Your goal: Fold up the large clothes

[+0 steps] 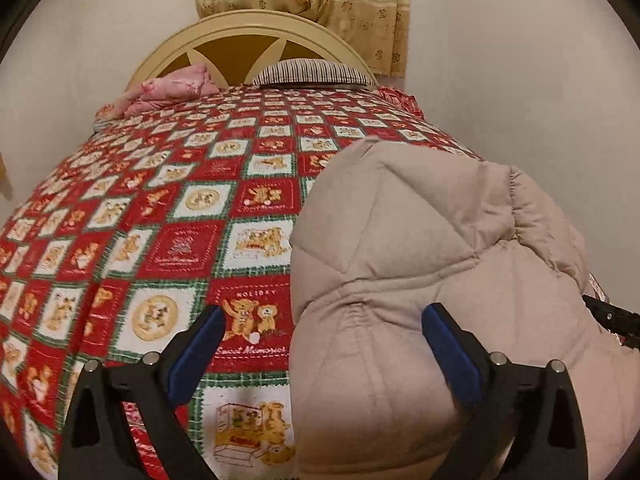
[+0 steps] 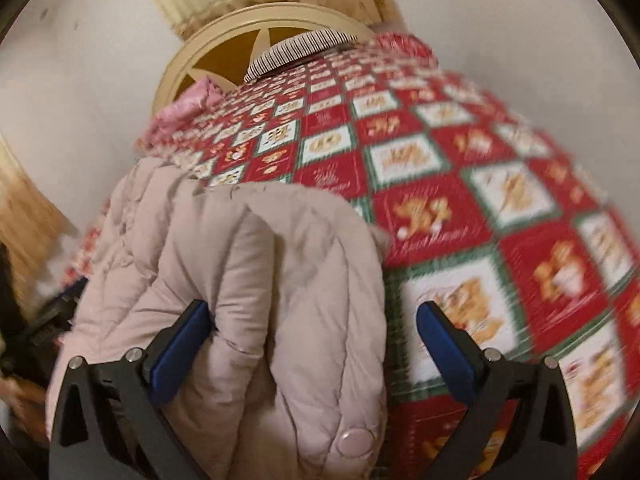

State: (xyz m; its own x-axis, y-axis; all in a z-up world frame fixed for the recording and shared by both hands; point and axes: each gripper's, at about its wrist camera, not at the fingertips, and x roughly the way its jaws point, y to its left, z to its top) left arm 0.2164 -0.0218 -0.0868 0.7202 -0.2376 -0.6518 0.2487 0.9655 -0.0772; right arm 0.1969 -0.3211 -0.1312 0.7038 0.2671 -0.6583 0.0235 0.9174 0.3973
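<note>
A pale beige-pink quilted puffer jacket [image 1: 432,248] lies bunched on the red, green and white teddy-bear bedspread [image 1: 168,208]. In the left wrist view it fills the right half. My left gripper [image 1: 322,322] is open; its right finger rests against the jacket and its left finger is over the bedspread. In the right wrist view the jacket [image 2: 248,264] fills the left and centre, with a snap button [image 2: 354,442] near the bottom. My right gripper [image 2: 312,320] is open, with the jacket's edge between its jaws and its left finger pressed into the fabric.
A cream headboard [image 1: 256,26], a striped pillow [image 1: 316,72] and a pink folded cloth [image 1: 172,88] are at the far end of the bed. Yellow curtains [image 1: 360,4] hang behind. The other gripper [image 1: 612,316] shows at the right edge. White walls flank the bed.
</note>
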